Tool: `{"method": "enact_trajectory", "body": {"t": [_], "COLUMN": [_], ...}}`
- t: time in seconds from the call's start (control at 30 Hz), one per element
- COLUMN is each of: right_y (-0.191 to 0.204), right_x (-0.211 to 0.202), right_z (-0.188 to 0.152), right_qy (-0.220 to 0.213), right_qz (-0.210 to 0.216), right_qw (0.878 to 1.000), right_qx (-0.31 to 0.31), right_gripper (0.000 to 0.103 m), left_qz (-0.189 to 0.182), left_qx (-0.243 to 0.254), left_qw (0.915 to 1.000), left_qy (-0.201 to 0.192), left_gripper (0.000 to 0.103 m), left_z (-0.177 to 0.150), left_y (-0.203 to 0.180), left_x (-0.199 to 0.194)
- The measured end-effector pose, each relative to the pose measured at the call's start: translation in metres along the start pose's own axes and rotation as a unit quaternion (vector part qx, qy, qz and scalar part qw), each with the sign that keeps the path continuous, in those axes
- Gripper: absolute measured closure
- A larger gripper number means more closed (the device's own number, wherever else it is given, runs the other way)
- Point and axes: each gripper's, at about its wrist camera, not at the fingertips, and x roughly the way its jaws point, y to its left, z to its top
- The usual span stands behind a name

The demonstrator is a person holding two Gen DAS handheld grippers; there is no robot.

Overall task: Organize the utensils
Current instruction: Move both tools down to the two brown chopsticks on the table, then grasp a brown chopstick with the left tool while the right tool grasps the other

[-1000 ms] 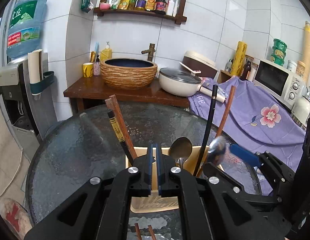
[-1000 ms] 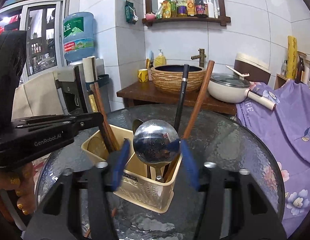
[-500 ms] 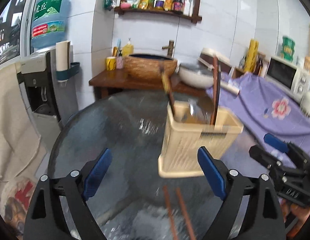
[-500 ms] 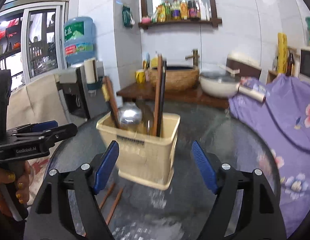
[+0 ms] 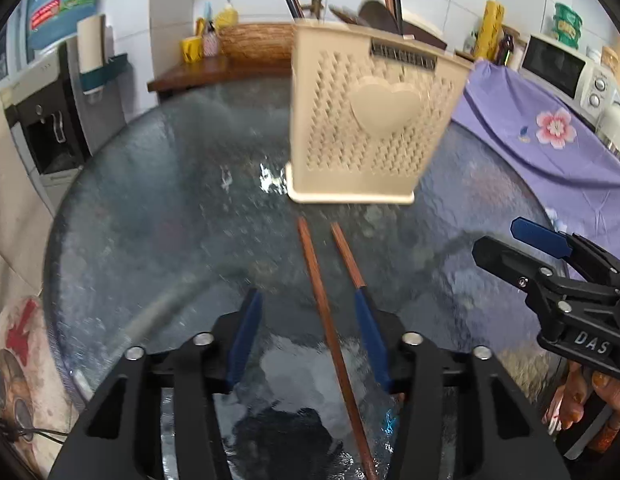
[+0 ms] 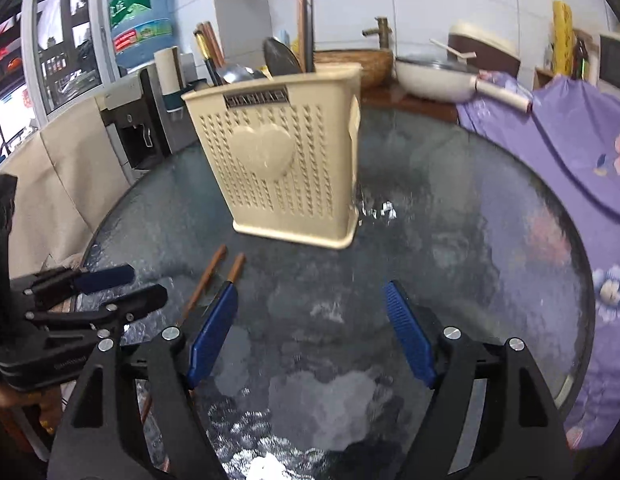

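Two brown chopsticks [image 5: 325,312] lie side by side on the glass tabletop [image 5: 158,208], just in front of the cream utensil holder [image 5: 370,120]; one runs between the blue fingers [image 5: 246,332] of the left gripper [image 5: 308,334], the other meets the inner edge of its right-hand finger. That gripper's jaws have just been closing and stand part open, not pressing the sticks. The right gripper [image 6: 310,336] tilts down over bare glass, fingers wide and empty, chopsticks at its left finger.
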Motion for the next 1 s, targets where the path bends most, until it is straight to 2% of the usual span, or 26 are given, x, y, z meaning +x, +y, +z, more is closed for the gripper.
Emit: {"method": "enact_trajectory", "body": {"t": [0.23,0.47,0.63,0.83,1.0], "right_y": [-0.005,-0.008,-0.006,0.024,0.054], "right_x": [0.004,0.006,0.01,0.027,0.048], "right_z": [-0.008,-0.007,-0.004,-0.003,-0.002], "right_qy": [0.013,0.022,0.035,0.069,0.102], "right_qz": [-0.006,-0.011,-0.01,0.01,0.028], "right_qw": [1.0,1.0,0.999,0.997,0.993], "right_qx": [0.006,0.009,0.009,-0.022,-0.046], "right_gripper": [0.028,0.028,0.028,0.028,0.039], "left_qz": [-0.003,0.012,0.028,0.027,0.038], "left_qx": [0.005,0.022,0.028,0.014,-0.001], "left_qw": [0.9998,0.9992,0.9987,0.999,0.9987], "left_qy": [0.02,0.031,0.031,0.032,0.035], "left_gripper": [0.073,0.09,0.093,0.094,0.094], "left_z": [-0.002,0.003,0.011,0.013,0.012], "left_y": [-0.006,-0.012,-0.006,0.012,0.035], "left_x": [0.018,0.034,0.04,0.039,0.034]}}
